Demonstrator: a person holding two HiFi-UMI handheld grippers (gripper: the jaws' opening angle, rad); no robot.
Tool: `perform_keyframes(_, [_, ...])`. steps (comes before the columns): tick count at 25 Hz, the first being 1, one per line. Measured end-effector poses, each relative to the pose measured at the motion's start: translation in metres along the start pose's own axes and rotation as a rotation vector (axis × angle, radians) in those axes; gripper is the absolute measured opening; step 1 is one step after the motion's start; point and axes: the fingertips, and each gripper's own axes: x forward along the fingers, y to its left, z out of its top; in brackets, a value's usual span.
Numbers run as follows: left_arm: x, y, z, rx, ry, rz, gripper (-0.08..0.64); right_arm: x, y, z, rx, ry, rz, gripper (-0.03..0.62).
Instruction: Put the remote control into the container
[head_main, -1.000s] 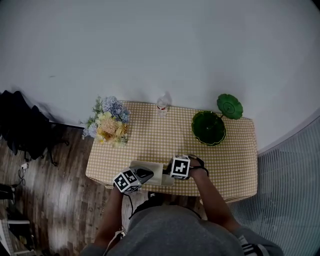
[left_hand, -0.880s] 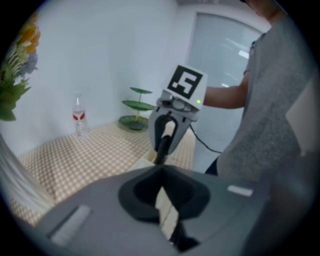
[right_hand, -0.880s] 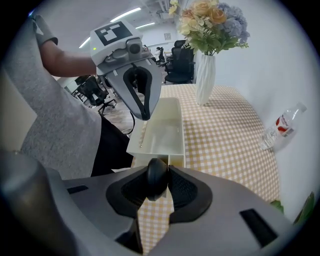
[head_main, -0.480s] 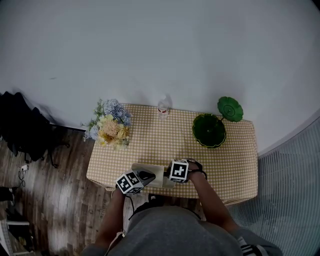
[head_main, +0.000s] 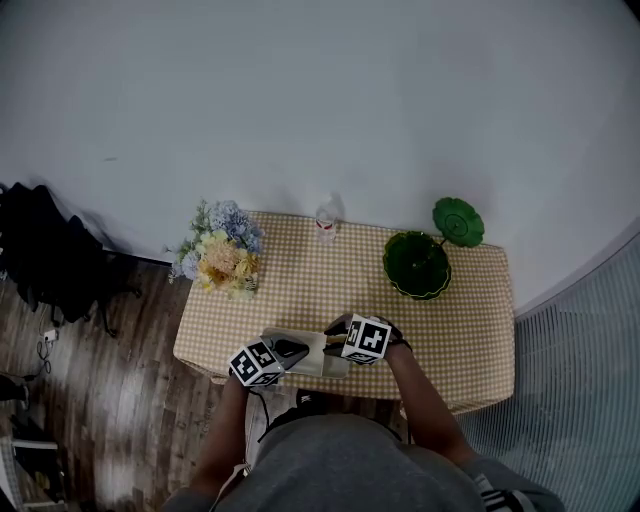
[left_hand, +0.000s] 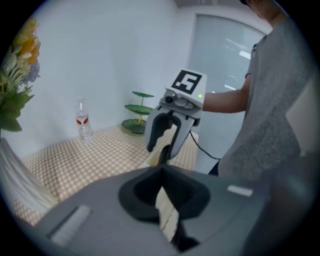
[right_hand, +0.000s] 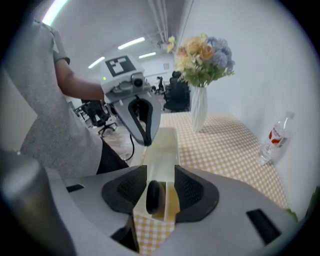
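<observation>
A long cream container (head_main: 305, 352) lies at the front edge of the checked table (head_main: 450, 330). My left gripper (head_main: 290, 350) is shut on the container's left end wall (left_hand: 165, 210), a thin cream strip pinched between the jaws. The black remote control (right_hand: 154, 196) lies inside the container (right_hand: 162, 145), its rounded end between the jaws of my right gripper (right_hand: 159, 187). Those jaws are opening and their pads stand clear of the remote. In the left gripper view the right gripper (left_hand: 167, 132) hangs over the container's far end.
A vase of flowers (head_main: 222, 250) stands at the table's left back corner, a small water bottle (head_main: 325, 220) at the back edge. A green bowl (head_main: 416, 264) and a green tiered stand (head_main: 458, 220) sit at the back right. Wooden floor lies to the left.
The right gripper has tilted and shifted slightly to the right over the container's end. The left gripper and the container have stayed where they were.
</observation>
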Motion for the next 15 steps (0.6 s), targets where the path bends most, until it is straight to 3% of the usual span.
perform_keyframes(5, [-0.004, -0.002, 0.006, -0.001, -0.017, 0.021, 0.000, -0.022, 0.002, 0.023, 0.000, -0.208, -0.041, 0.173])
perform_keyframes(10, [-0.007, -0.005, 0.012, -0.012, -0.047, 0.038, 0.000, -0.037, 0.003, 0.032, 0.027, -0.315, -0.069, 0.040])
perform_keyframes(15, [-0.014, -0.009, 0.021, -0.036, -0.100, 0.062, 0.000, -0.048, 0.008, 0.036, 0.085, -0.419, -0.060, 0.018])
